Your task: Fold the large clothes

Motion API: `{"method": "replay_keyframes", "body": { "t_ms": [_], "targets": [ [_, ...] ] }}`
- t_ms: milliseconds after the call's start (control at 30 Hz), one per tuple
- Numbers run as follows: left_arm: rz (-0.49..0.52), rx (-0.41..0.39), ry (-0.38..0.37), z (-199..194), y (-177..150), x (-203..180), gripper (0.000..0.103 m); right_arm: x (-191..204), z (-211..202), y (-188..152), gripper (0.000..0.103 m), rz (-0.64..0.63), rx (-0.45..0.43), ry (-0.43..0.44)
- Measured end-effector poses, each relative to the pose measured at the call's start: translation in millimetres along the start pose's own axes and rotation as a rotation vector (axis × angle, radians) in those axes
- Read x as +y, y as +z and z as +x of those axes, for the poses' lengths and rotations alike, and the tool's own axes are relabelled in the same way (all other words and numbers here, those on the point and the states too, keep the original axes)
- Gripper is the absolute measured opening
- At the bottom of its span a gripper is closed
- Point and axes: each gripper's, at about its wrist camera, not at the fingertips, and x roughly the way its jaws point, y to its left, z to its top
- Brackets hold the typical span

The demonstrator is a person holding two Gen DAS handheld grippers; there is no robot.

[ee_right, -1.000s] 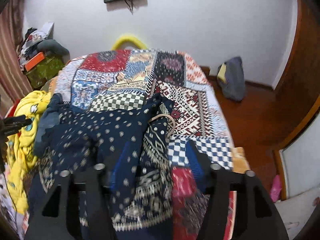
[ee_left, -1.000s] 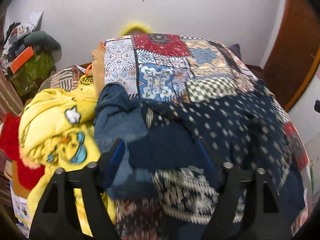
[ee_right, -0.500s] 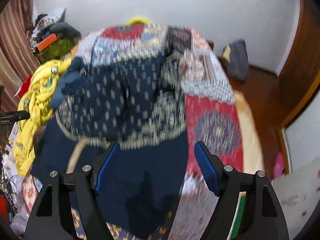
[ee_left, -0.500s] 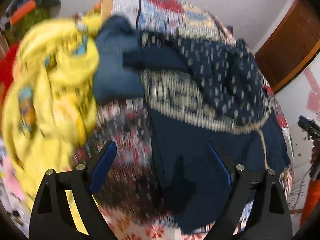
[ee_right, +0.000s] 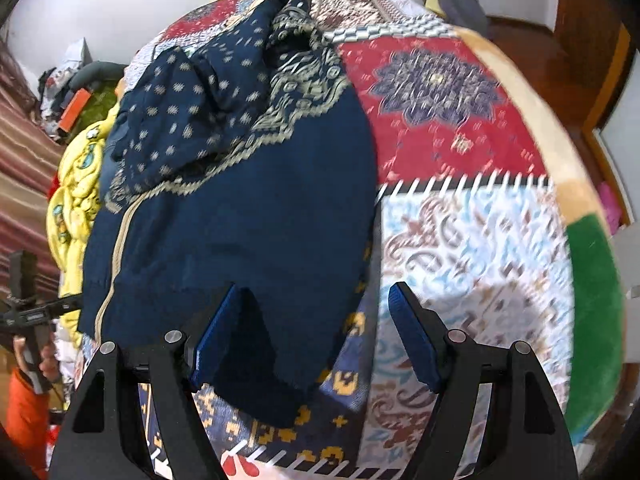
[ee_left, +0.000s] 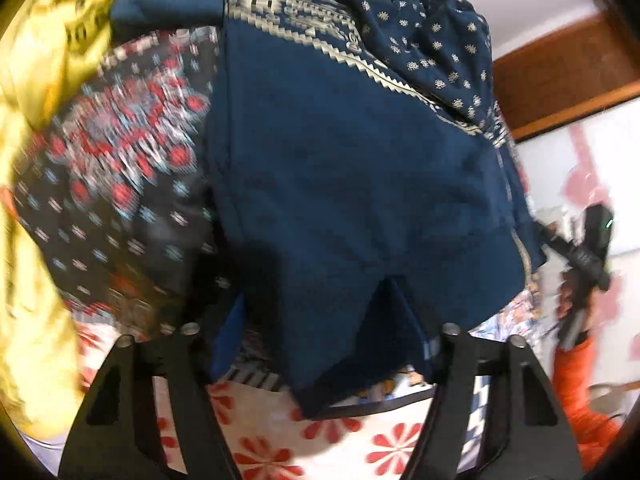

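Navy garment (ee_right: 240, 216) lies spread on the patchwork bed (ee_right: 460, 128), its plain hem nearest both tools, presumably drawn flat for folding. Left tool (ee_left: 324, 332) and right tool (ee_right: 312, 332) each stand wide open straddling a hem corner, gripping nothing yet. Yellow clothing (ee_left: 36, 80) is heaped beside the garment. No containers visible.

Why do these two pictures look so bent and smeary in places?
Left wrist view: the lens bulges everything, the red-patterned quilt is streaked by motion blur, while the navy garment and left claw stay sharper. Right wrist view: same curved distortion with dark corners, the quilt's pale patch smeared, the right claw crisp.
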Motion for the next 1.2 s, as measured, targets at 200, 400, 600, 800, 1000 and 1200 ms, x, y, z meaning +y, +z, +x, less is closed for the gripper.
{"method": "replay_keyframes", "body": {
  "t_ms": [200,400,600,800,1000,1200],
  "targets": [
    [-0.043,-0.043,-0.087,-1.8,0.8,4.8,0.029,13.9,6.9,-3.6,0.056,-0.048,-0.005,0.022],
    [0.069,-0.111,0.063,-16.2,3.9,-28.0,0.018,20.0,6.1,10.3,0.017,-0.043,-0.013,0.055],
    [0.153,-0.277,0.063,-62.4,23.6,-51.7,0.013,41.8,-14.0,27.1,0.007,-0.123,-0.100,0.054],
    [0.247,-0.440,0.077,-111.4,65.5,-88.5,0.012,71.0,-48.5,73.6,0.007,-0.247,-0.234,0.049],
    [0.261,-0.579,0.094,-139.0,139.5,-108.2,0.012,87.5,-63.9,156.8,0.007,-0.276,-0.361,0.026],
    [0.121,-0.615,0.148,-111.9,231.2,-86.7,0.012,84.1,-30.1,234.9,0.007,-0.227,-0.388,-0.016]
  ]
}}
